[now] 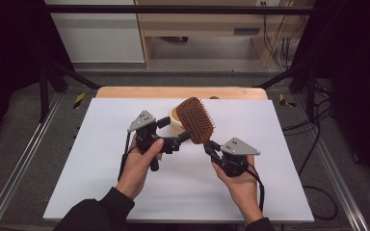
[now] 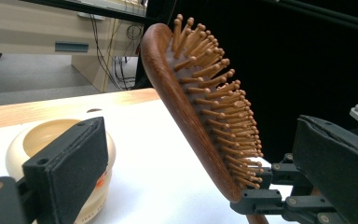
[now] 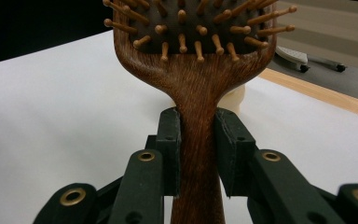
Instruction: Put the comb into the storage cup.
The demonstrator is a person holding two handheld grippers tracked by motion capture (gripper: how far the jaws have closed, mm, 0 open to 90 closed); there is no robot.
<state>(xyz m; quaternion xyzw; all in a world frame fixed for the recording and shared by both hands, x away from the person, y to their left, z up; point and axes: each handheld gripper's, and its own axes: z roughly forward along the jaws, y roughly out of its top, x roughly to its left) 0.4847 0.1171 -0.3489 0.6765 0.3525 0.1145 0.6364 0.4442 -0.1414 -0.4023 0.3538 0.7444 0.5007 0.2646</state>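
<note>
- We see the right gripper (image 1: 211, 149) clamped on the handle of a reddish-brown wooden paddle hairbrush with wooden bristle pins (image 1: 195, 120); in the right gripper view its two black jaws press against either side of the handle just below the brush head (image 3: 192, 56).
- We see the hairbrush held up off the white table sheet (image 1: 101, 173), its head slanting up and away from the right gripper toward the middle of the table, bristles facing up toward the high camera.
- We find the left gripper (image 1: 178, 141) with its jaws standing apart and nothing between the pads; in the left gripper view the brush (image 2: 200, 116) rises in the gap between them, touching neither pad.
- We see the left hand (image 1: 139, 163) gripping its tool just left of the brush, the jaws pointing toward the handle end.
- We note a small round cream-coloured bowl (image 1: 176, 121) resting on the sheet just behind the brush head, partly hidden by it; in the left gripper view it sits behind the left jaw (image 2: 42, 135).
- We see the right hand (image 1: 238, 185) holding its gripper near the front right of the sheet.
</note>
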